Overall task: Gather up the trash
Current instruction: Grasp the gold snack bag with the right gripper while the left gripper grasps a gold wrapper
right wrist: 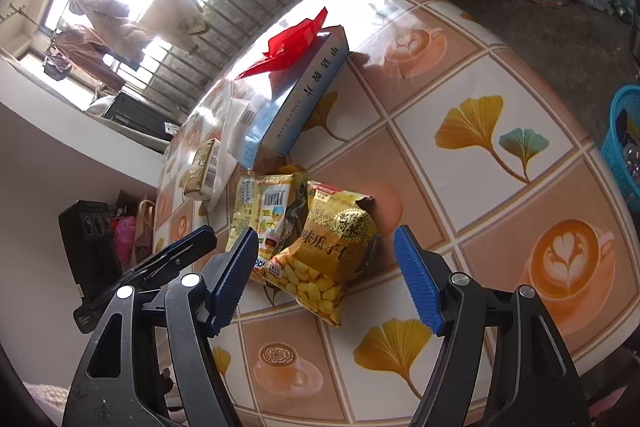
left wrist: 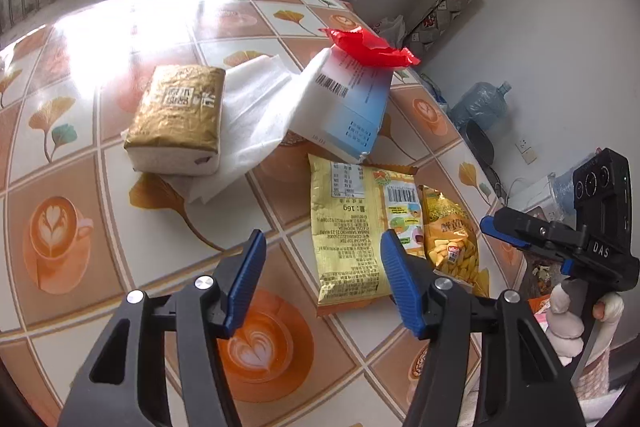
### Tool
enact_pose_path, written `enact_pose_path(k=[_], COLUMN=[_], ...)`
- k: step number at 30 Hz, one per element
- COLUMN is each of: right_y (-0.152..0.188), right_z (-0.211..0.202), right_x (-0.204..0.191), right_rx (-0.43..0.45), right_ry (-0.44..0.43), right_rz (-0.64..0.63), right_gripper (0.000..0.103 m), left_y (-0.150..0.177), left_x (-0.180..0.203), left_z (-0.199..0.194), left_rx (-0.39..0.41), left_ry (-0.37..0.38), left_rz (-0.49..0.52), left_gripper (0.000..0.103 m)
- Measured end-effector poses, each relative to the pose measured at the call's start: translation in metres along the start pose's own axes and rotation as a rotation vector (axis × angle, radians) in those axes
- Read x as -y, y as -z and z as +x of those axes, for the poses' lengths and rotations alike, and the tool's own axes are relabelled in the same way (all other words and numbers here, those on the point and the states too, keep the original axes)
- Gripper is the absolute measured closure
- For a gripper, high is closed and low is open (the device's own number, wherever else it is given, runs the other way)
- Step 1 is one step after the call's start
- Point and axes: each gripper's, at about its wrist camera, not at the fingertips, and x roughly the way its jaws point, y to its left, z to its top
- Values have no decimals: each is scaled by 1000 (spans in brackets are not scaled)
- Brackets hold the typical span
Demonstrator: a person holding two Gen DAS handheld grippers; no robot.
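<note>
Left gripper (left wrist: 323,281) jaws stand apart over the tabletop (left wrist: 168,227), empty, one pad over the pale wrapper (left wrist: 350,227). Right gripper (right wrist: 326,277) jaws gape around the seed packet (right wrist: 328,255) without touching. Beyond lie a box (left wrist: 344,103) topped with red wrapper (left wrist: 368,47), and tissues (left wrist: 176,119).

A tissue pack (left wrist: 176,119) is laid on the patterned tablecloth (left wrist: 80,227). A water jug (left wrist: 480,103) is stood on the floor, and a blue basket (right wrist: 624,147) is seen beyond the table.
</note>
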Motion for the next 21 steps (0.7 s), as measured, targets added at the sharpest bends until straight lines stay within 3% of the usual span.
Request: enact_pose_path(k=[2,6,10,17,21], right_y=[3,4,4,5,5], right_z=[6,20,24,21,21], right_x=[-3,-11,-19,-14,-13], right_rx=[-9,-26,-29,-20,-15], right_ry=[29,51,60,58,57], right_rz=[-2,-34,-75,-76,-78], right_gripper=[37,54,62,70,72], left_y=[0,-4,-7,-6,-2], left_x=[-3,-1,-6,-14,3], left_z=[7,12,14,-4,3], left_rx=[-19,-25,-41,6,-12], left_ry=[19,27,111,392,331], left_rz=[-24,-25,-88,-185,-118], left_gripper=[54,61,67,67,71])
